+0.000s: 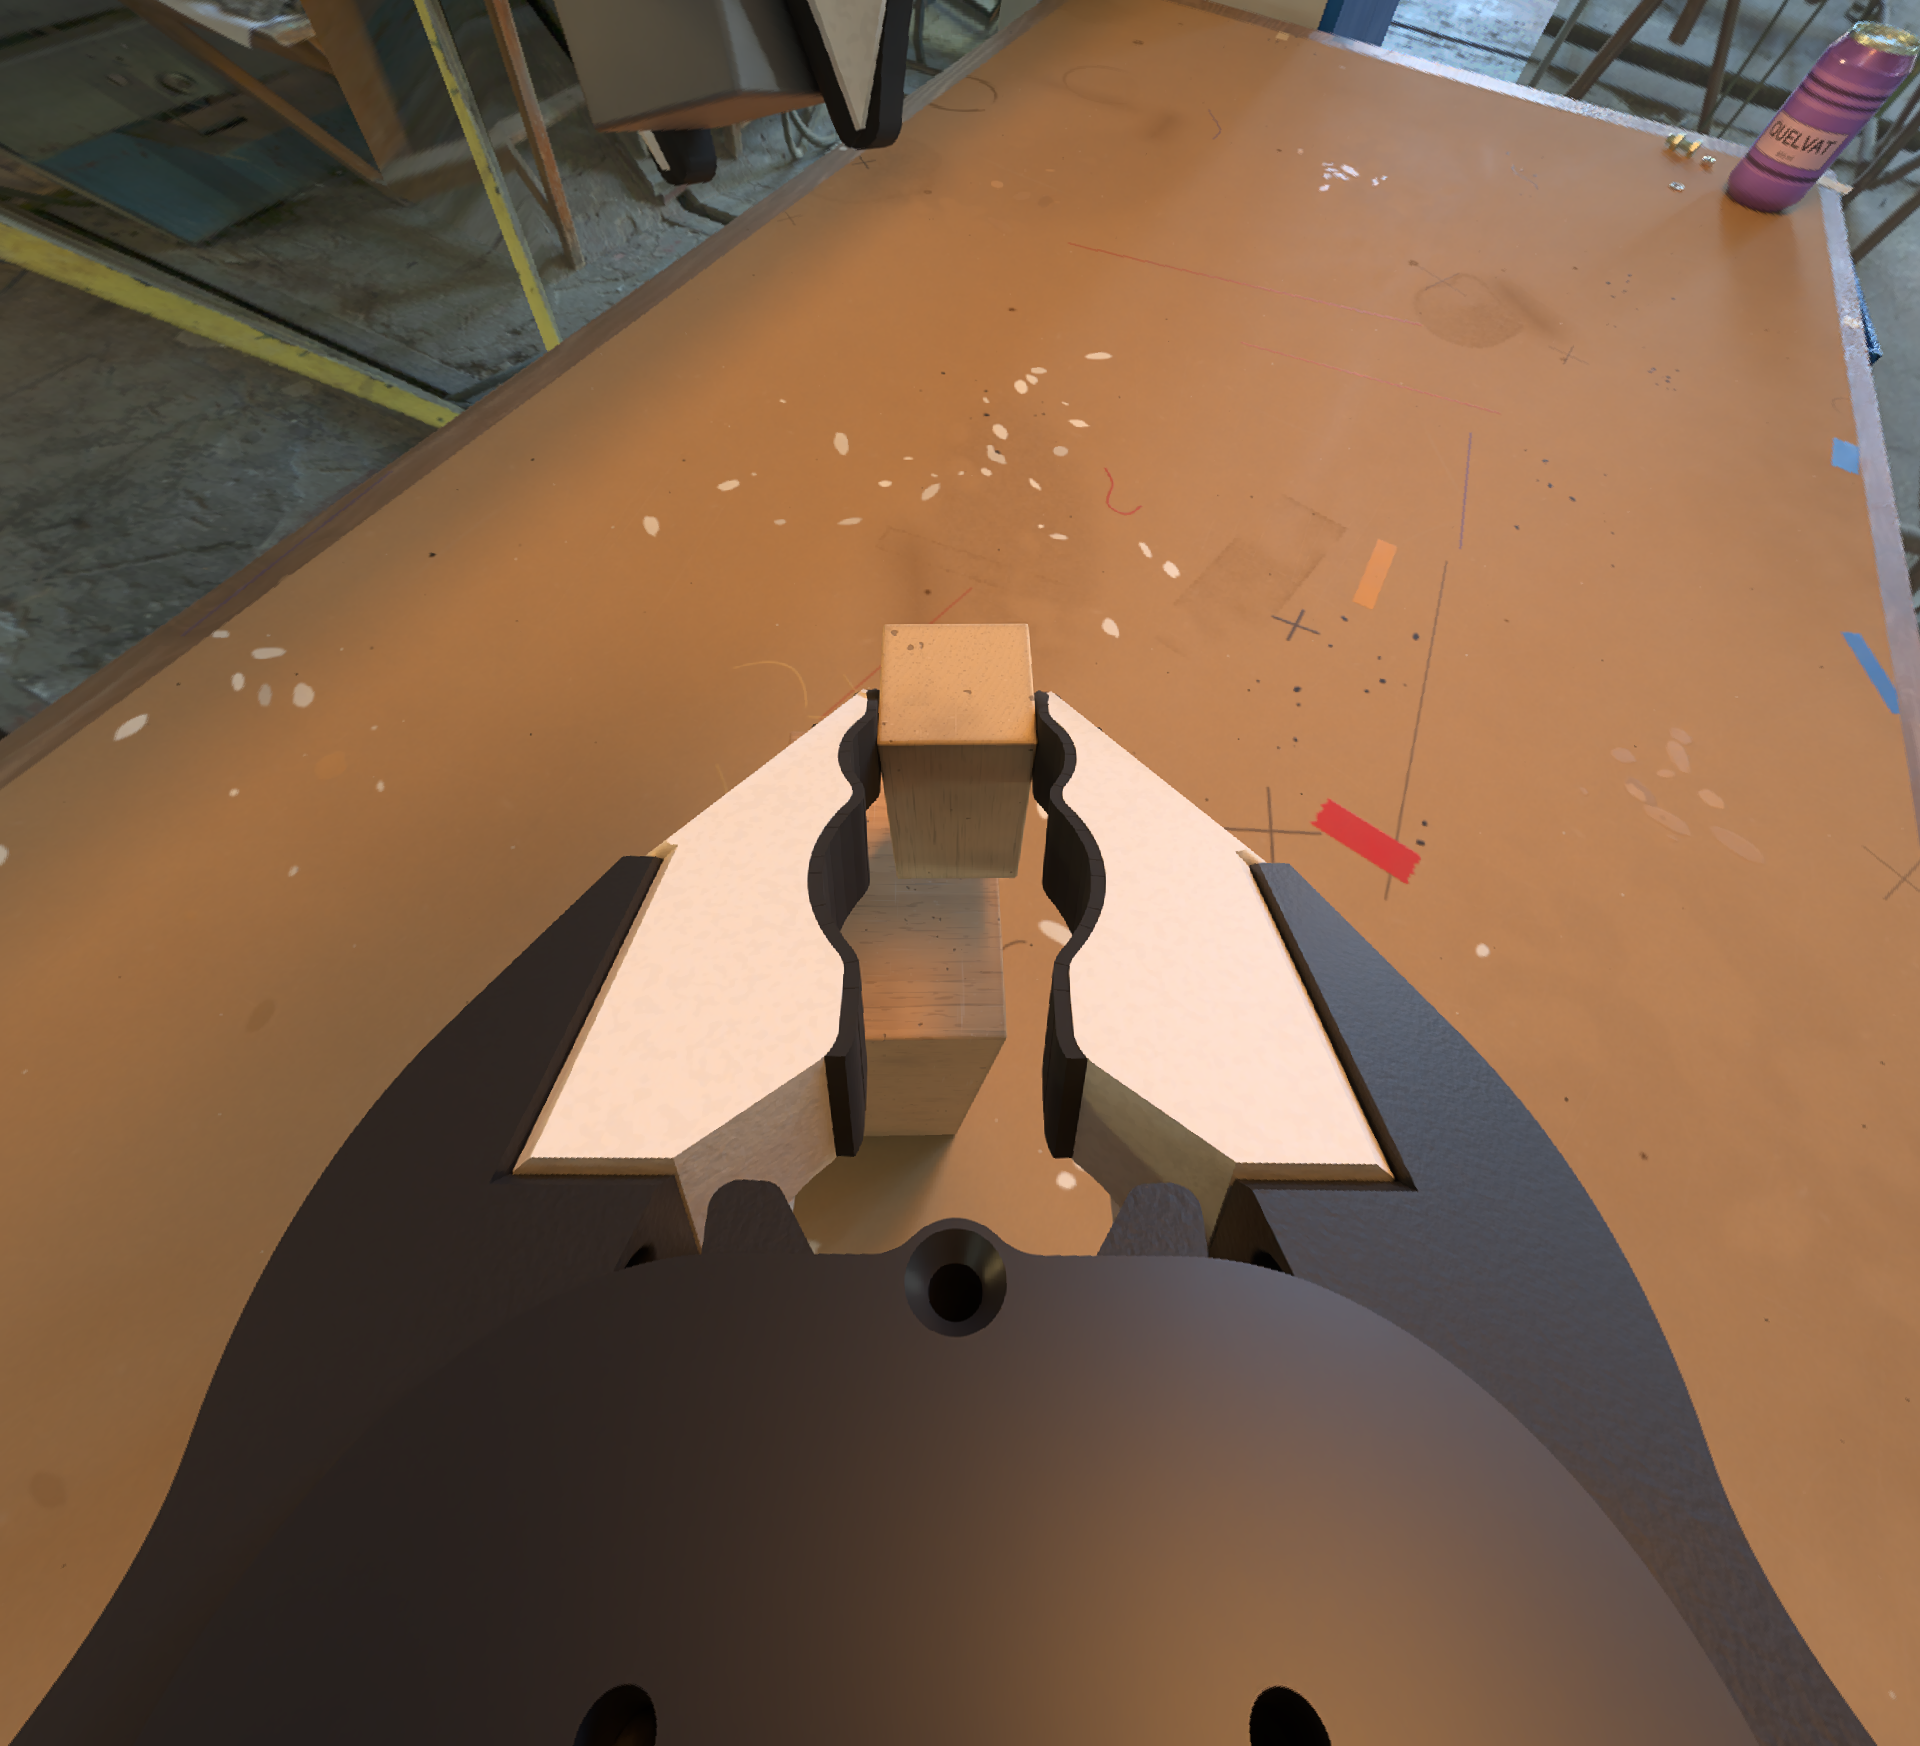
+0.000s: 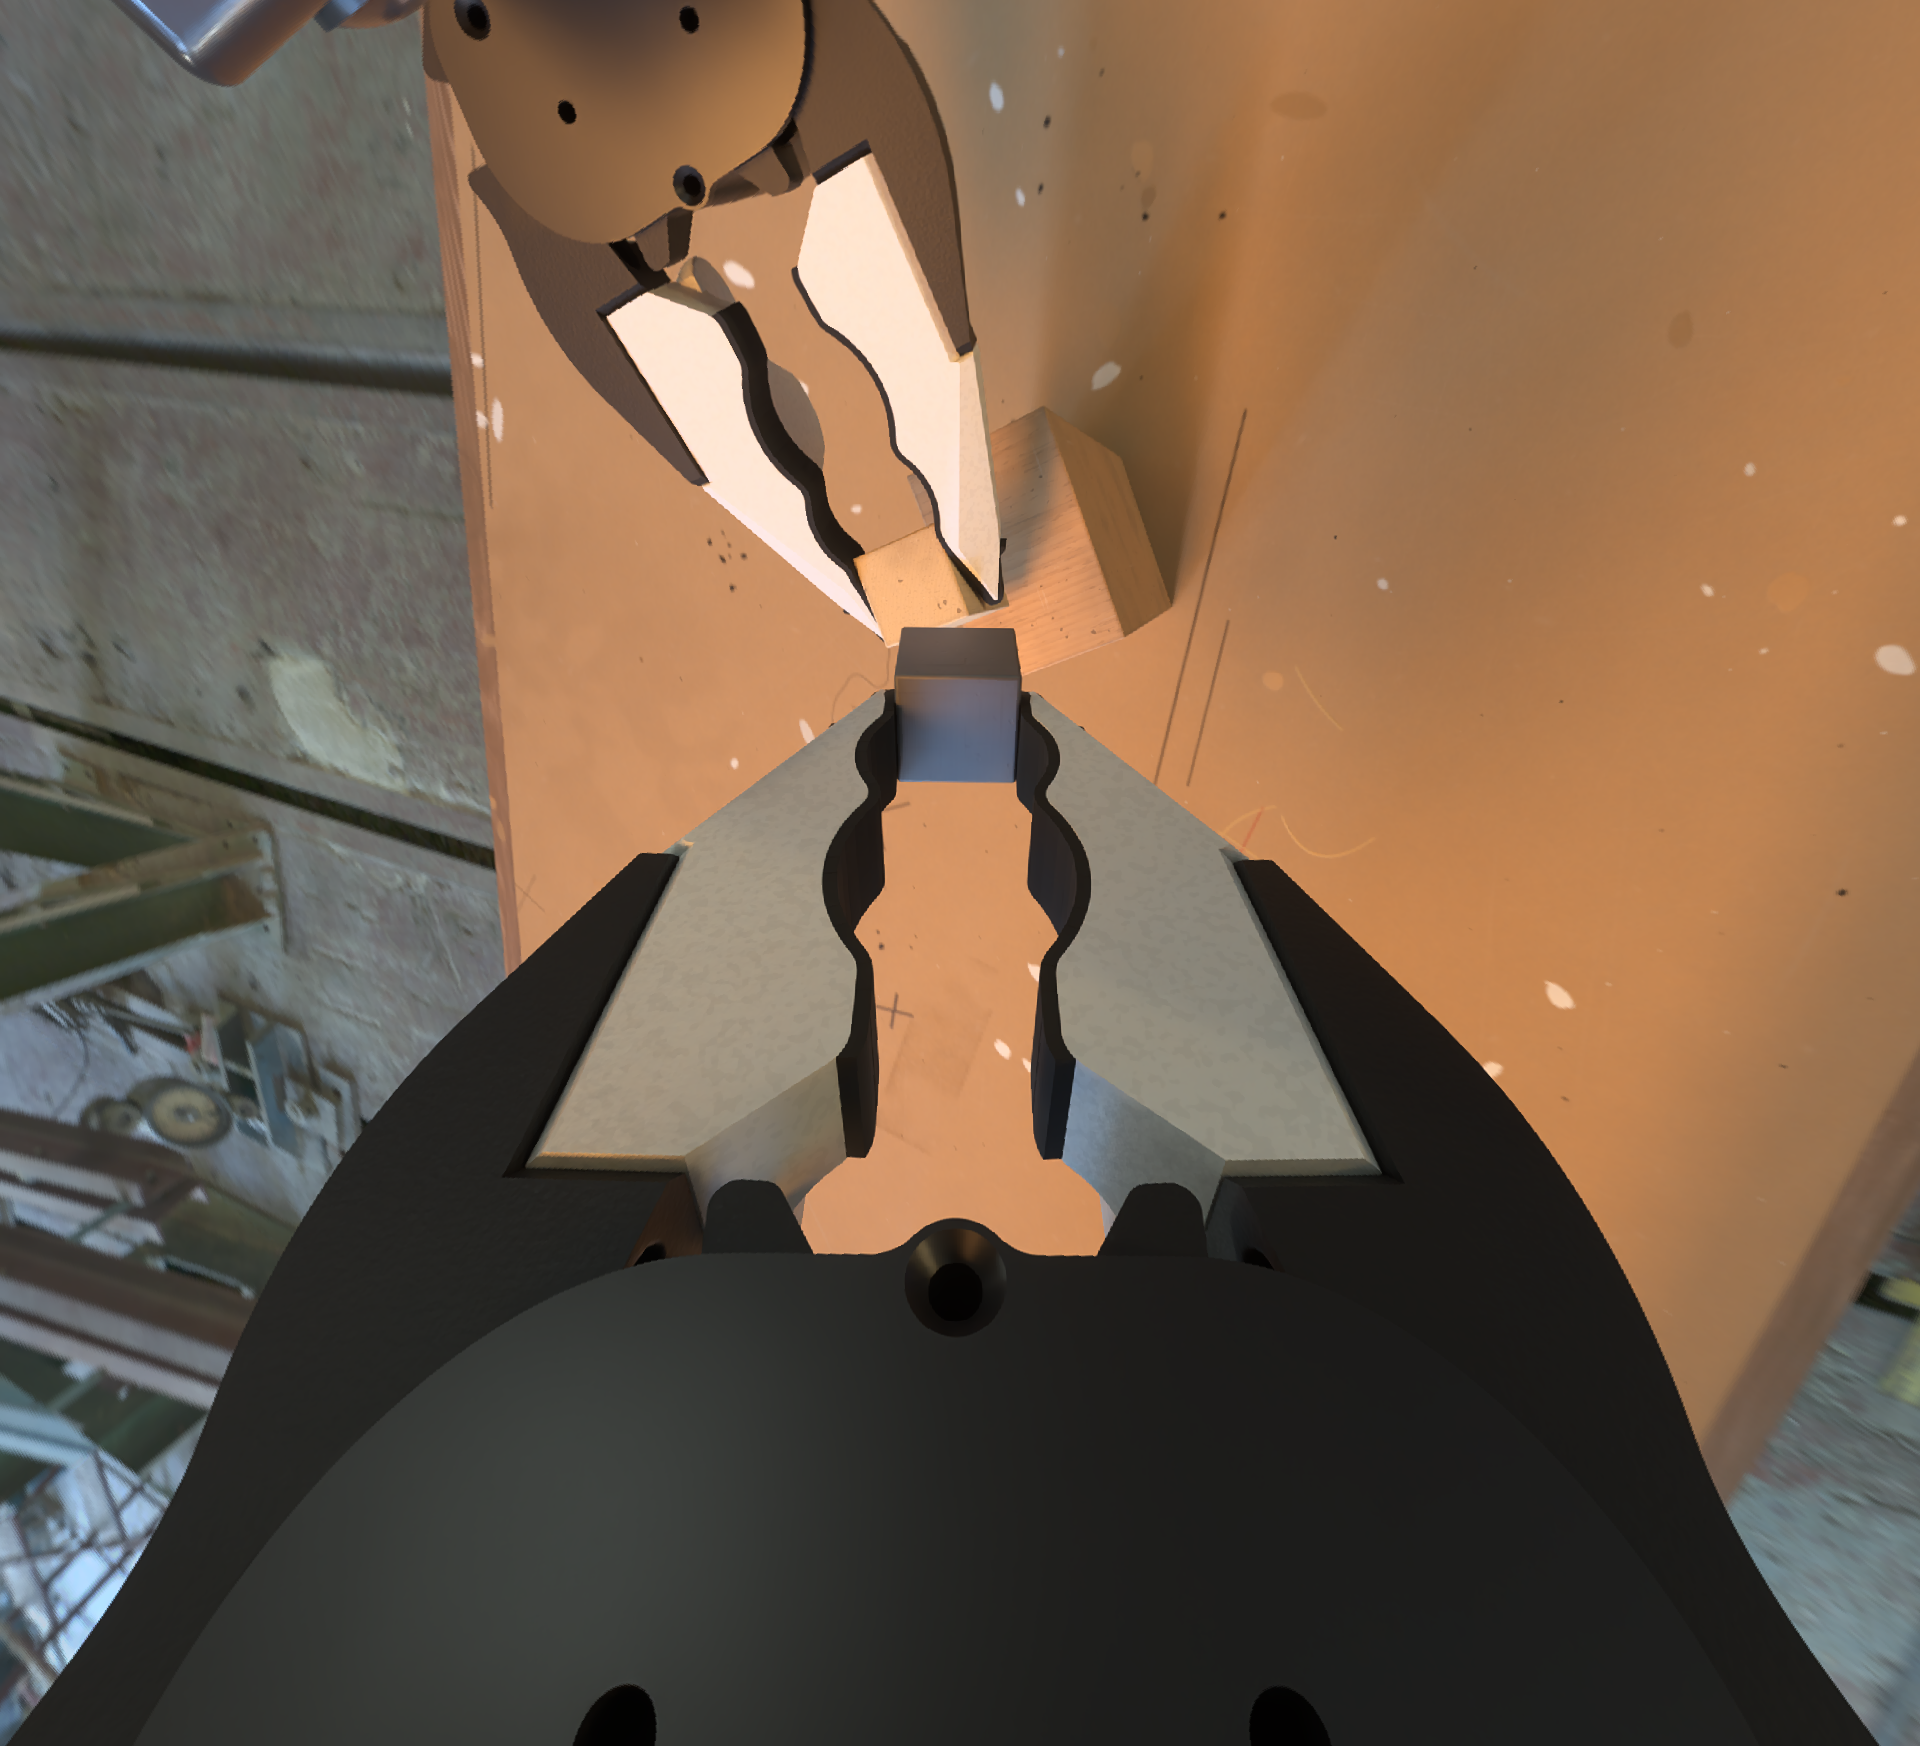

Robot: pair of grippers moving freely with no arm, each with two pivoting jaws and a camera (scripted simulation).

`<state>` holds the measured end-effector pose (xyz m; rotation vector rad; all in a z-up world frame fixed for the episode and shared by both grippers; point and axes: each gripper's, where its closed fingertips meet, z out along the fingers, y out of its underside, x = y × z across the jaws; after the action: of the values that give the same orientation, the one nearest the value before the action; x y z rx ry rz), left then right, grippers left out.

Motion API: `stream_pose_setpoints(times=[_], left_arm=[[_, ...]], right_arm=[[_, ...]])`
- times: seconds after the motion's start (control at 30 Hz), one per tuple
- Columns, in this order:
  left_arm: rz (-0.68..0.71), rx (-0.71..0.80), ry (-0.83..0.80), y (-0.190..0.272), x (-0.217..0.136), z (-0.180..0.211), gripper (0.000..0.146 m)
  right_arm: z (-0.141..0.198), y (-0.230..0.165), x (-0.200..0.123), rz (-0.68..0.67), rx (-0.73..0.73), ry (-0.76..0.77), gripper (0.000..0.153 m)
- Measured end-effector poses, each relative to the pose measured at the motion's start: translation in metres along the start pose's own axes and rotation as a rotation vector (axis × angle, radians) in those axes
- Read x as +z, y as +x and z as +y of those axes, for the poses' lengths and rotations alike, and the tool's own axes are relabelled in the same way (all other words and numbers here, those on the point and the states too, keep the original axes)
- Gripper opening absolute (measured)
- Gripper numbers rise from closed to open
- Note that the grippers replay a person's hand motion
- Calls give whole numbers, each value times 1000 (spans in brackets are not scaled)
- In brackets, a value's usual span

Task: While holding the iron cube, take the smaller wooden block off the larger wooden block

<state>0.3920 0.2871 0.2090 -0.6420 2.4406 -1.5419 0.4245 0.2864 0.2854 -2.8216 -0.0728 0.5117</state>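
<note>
In the left wrist view my left gripper [image 1: 956, 709] is shut on the smaller wooden block [image 1: 956, 740], pinched at the fingertips. The larger wooden block [image 1: 935, 1010] lies on the orange table just below it, partly hidden by the fingers, and the small block seems raised off its top. In the right wrist view my right gripper [image 2: 956, 709] is shut on the grey iron cube [image 2: 956, 709], held above the table close to both blocks. There the left gripper [image 2: 935, 605] holds the small block [image 2: 909, 579] beside the larger block [image 2: 1081, 543].
The orange table [image 1: 1351, 346] is speckled with paint and marked with lines. A purple bottle [image 1: 1818, 117] stands at its far right corner, and a strip of red tape [image 1: 1366, 839] lies right of the blocks. The table's left edge [image 1: 416, 470] drops to a workshop floor.
</note>
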Motion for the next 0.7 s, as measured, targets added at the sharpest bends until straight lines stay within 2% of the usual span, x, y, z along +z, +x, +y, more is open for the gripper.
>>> stream_pose_setpoints(times=[0.33, 0.7], left_arm=[[1, -6, 5, 0, 0, -1, 28], [4, -12, 5, 0, 0, -1, 28]], right_arm=[[-5, -6, 1, 23, -93, -144, 22], [1, -1, -10, 54, -91, -112, 22]])
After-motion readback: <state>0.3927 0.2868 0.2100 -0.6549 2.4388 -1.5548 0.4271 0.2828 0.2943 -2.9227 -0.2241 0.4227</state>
